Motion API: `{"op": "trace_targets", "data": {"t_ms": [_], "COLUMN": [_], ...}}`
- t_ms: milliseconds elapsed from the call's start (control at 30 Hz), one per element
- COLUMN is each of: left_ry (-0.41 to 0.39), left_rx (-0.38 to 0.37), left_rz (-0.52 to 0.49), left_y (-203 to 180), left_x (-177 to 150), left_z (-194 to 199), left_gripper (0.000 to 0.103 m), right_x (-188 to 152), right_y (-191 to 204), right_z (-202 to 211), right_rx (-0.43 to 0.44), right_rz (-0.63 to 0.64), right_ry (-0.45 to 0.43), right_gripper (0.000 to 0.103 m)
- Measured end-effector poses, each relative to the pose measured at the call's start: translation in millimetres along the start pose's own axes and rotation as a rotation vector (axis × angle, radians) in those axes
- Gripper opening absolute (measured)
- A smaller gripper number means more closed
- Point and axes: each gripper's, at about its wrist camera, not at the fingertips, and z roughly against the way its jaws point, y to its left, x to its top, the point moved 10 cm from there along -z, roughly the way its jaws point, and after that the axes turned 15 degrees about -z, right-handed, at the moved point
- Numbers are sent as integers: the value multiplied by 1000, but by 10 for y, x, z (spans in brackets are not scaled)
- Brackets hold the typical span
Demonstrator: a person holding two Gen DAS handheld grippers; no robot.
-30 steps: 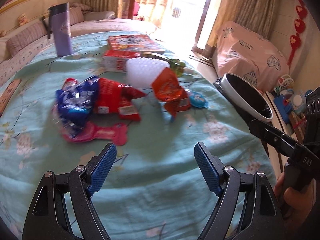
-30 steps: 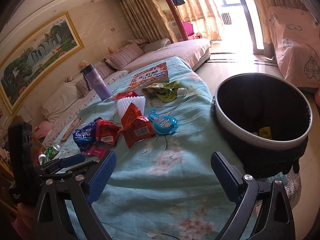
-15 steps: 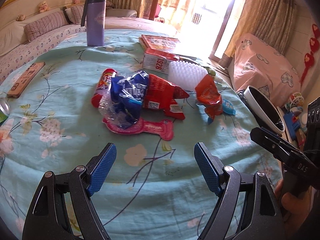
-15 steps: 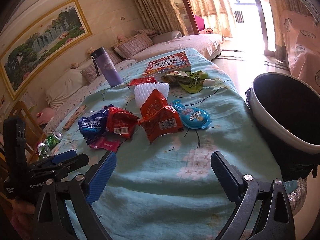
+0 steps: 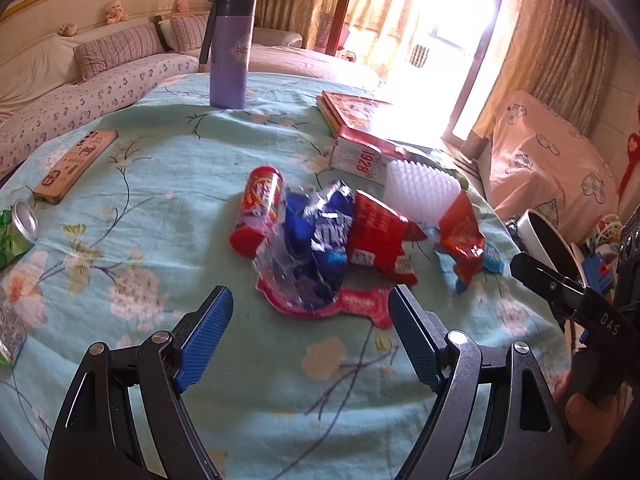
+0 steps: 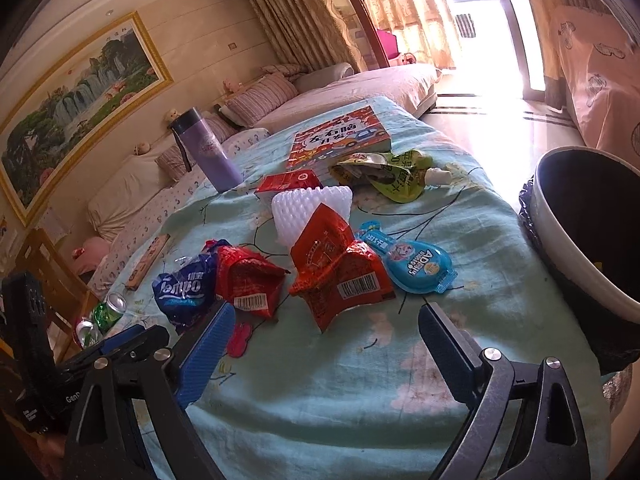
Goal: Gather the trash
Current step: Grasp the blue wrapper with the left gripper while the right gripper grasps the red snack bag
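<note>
Snack wrappers lie in a heap on the teal tablecloth (image 5: pixel 160 208). In the left wrist view a blue wrapper (image 5: pixel 320 240), a red tube can (image 5: pixel 258 210), a red wrapper (image 5: pixel 378 232) and a flat pink wrapper (image 5: pixel 352 304) lie just ahead of my open left gripper (image 5: pixel 310 294). In the right wrist view an orange-red wrapper (image 6: pixel 340 272) and a light blue pouch (image 6: pixel 416 266) lie just beyond my right gripper (image 6: pixel 326 312). Its jaws are closing with nothing between them. The black-lined trash bin (image 6: pixel 550 236) stands off the table's right edge.
A white foam net (image 6: pixel 308 208), a green pouch (image 6: pixel 384 176), a picture book (image 6: pixel 340 140), a red box (image 5: pixel 360 156) and a purple flask (image 5: pixel 230 52) stand farther back. A wooden strip (image 5: pixel 76 164) and a green can (image 5: pixel 16 232) lie at the left. Sofas ring the table.
Both grippers have moved closer to the wrapper heap. The left view swung left, bringing the can and wooden strip into sight. The bin slid to the right edge of the right view.
</note>
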Motion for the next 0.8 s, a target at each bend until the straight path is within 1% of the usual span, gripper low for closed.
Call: {"op": "trace_targets", "data": {"t_ms": [100,167,200,233,267,300,333,367,400,433,467,500,567,667,800], "left_ry": [-9,-1,3,7,11,18,29,28,20,15,10,5,-5,-28,-72], "left_rx": [3,4,2,3,-2,-16,-36,-40,-43,-46,-46,-44,-42,-52,-76], "left_rz": [6,8,8,8,5,0,-6,-9,-14,-25,-32,-36,-33,-17,-28], "left_y": [61,98,106,116,114,97,72,62,50,30,18,11,9,-10,-140], "left_x": [74,102,107,113,117,111,100,96,98,96,91,86,75,81,134], "left_z": [-76,-161,-194,-234,-267,-301,-338,-345,-333,-313,-289,-262,-197,-71,146], "left_gripper": [82,82,82,79,67,57,47,42,39,36,30,28,27,25,25], "right_x": [76,115,132,142,147,143,138,130,121,103,89,80,58,27,15], "right_y": [-26,-52,-64,-81,-96,-108,-118,-130,-136,-135,-130,-122,-96,-76,-67], "right_z": [-87,-168,-207,-261,-317,-375,-436,-488,-527,-549,-556,-542,-489,-387,-176], "right_rx": [-11,-19,-21,-28,-35,-39,-39,-38,-40,-38,-32,-29,-24,-5,18], "right_rz": [-38,-65,-76,-86,-93,-102,-113,-122,-125,-124,-121,-112,-89,-72,-55], "right_ry": [-5,3,9,18,29,42,56,70,78,83,85,79,71,63,38], "right_gripper": [90,81,79,74,69,66,56,44,37,22,11,8,7,6,6]}}
